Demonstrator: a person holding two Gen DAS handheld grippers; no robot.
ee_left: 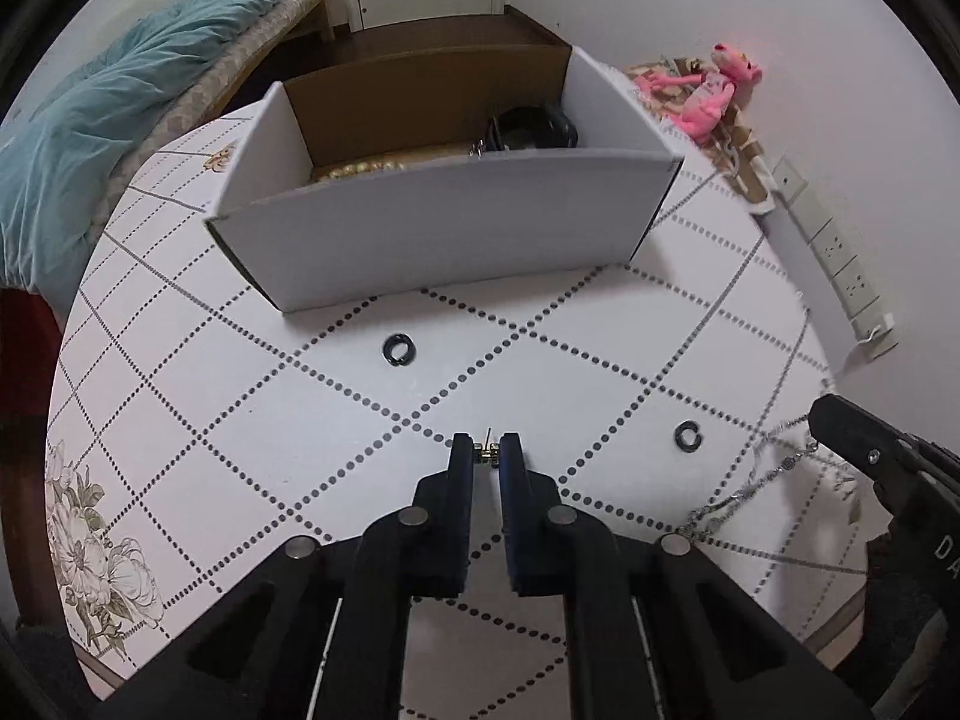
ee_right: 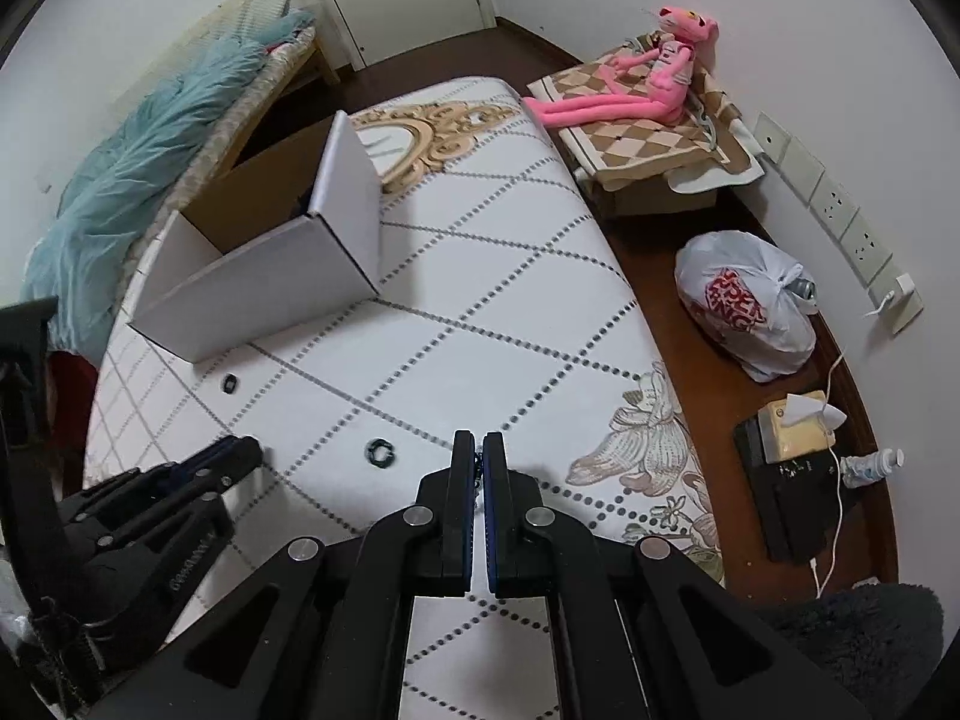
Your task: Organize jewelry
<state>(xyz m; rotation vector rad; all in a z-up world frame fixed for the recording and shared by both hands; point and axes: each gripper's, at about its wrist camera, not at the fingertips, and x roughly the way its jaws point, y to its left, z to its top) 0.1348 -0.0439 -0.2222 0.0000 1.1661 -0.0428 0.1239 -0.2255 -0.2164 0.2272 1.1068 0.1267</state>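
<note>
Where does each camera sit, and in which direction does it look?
Left wrist: on the left gripper, looking over the table toward the white box; own fingers pinch a small gold piece; right gripper at the right edge.
Right wrist: on the right gripper, facing table and floor; left gripper at the left.
Shared: box, two black rings.

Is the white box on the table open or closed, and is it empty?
Open and not empty. The white box has no lid over it; the left wrist view shows gold jewelry and a black object inside.
</note>
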